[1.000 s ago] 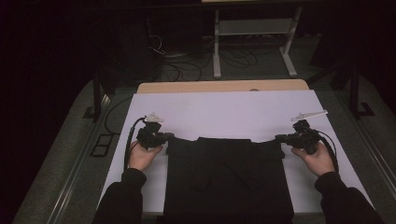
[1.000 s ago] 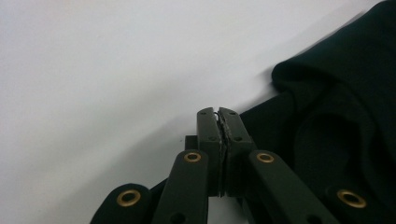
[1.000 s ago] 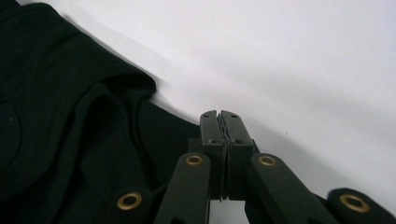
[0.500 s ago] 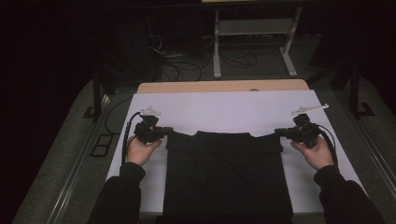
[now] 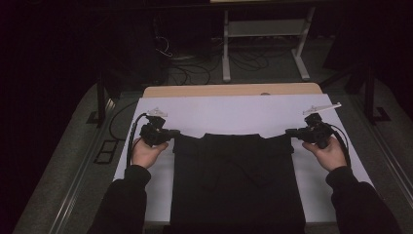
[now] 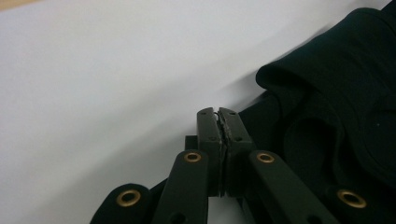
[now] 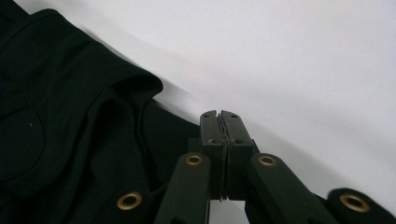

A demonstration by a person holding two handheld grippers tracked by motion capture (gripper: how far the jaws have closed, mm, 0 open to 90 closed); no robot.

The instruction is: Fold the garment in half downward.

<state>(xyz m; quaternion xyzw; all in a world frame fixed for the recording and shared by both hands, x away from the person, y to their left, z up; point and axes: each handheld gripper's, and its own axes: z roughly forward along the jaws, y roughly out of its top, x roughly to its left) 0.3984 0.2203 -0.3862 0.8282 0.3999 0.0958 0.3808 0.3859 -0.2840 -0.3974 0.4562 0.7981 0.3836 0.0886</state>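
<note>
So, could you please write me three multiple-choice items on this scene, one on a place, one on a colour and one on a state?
1. Where does the black garment lie?
A. On the white table cover, between the two grippers
B. On the floor beside the table
C. Draped over the metal stand behind the table

2. What colour is the surface under the garment?
A. Red
B. White
C. Green

3. How do the jaws of the left gripper and the right gripper stand?
A. Both wide open
B. Left open, right shut
C. Both shut

Answers: 1 A, the high view shows the garment spread on the cover with a gripper at each upper corner; 2 B, the cover is plainly white around the garment; 3 C, in each gripper view the two pads meet with no gap, at the garment's edge.
</note>
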